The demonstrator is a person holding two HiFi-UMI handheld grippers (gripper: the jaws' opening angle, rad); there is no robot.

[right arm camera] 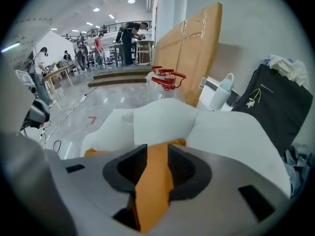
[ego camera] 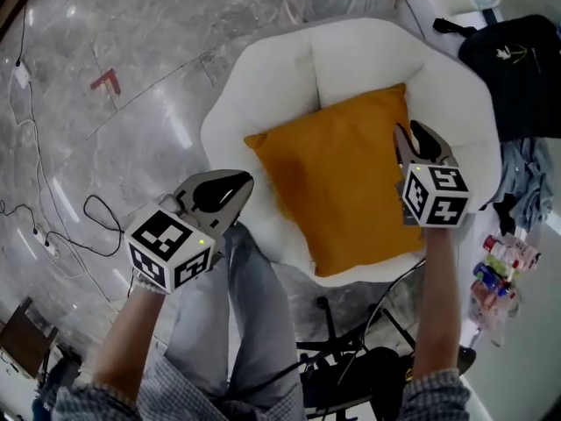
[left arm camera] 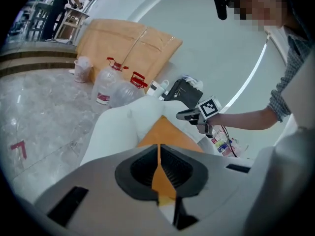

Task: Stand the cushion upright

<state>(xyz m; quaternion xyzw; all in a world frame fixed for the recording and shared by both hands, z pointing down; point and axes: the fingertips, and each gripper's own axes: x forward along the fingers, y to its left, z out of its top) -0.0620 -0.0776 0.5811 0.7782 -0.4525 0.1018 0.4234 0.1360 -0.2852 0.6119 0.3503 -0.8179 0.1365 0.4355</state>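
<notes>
Left tongs (ego camera: 240, 183) together, right tongs (ego camera: 408, 136) apart over smooth square orange cushion (ego camera: 340, 191)

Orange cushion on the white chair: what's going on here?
A person holds two grippers over the square orange fabric cushion, lying in the white padded armchair. The right gripper, jaws apart, is at its right edge; the left gripper, shut, hovers off its left corner. Not stood up yet.
</notes>
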